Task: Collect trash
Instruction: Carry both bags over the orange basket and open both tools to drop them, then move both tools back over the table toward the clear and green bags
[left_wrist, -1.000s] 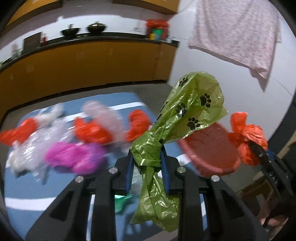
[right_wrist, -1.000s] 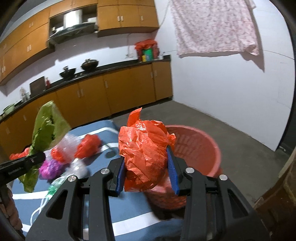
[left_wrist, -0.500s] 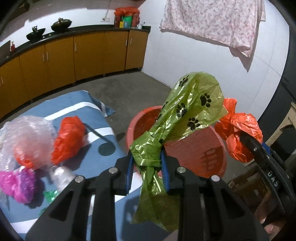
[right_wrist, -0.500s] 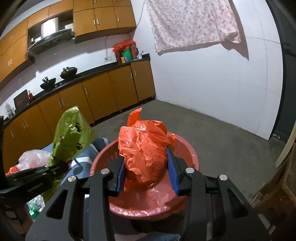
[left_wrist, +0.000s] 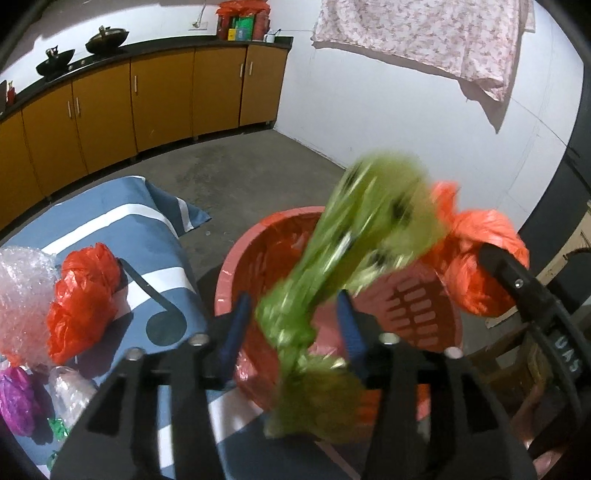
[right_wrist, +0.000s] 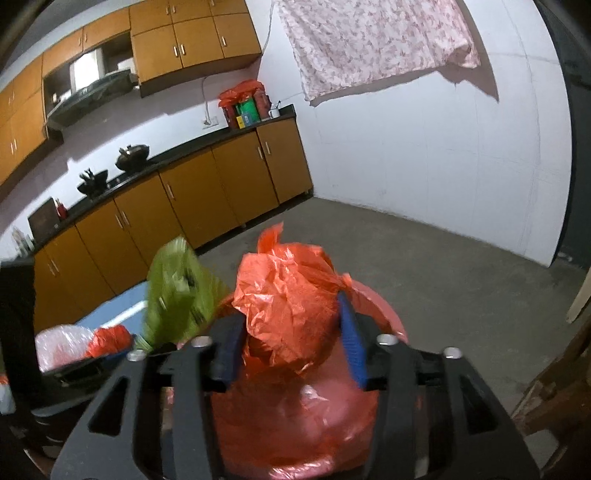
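Green bag (left_wrist: 354, 258), blurred, hangs loose over the red basket (left_wrist: 240, 258) between my left gripper (left_wrist: 295, 325), whose jaws have just been opening; above the same basket, my right gripper (right_wrist: 291, 339) has just been opening around the orange bag (right_wrist: 291, 306).

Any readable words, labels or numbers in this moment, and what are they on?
"UAS" or "DAS", first letter unclear: white letters running sideways on the side of the right tool, seen in the left wrist view.
Packages on the counter: colourful labels, too small to read.
Green bag: black paw prints only, blurred, no words.
Nothing else readable.
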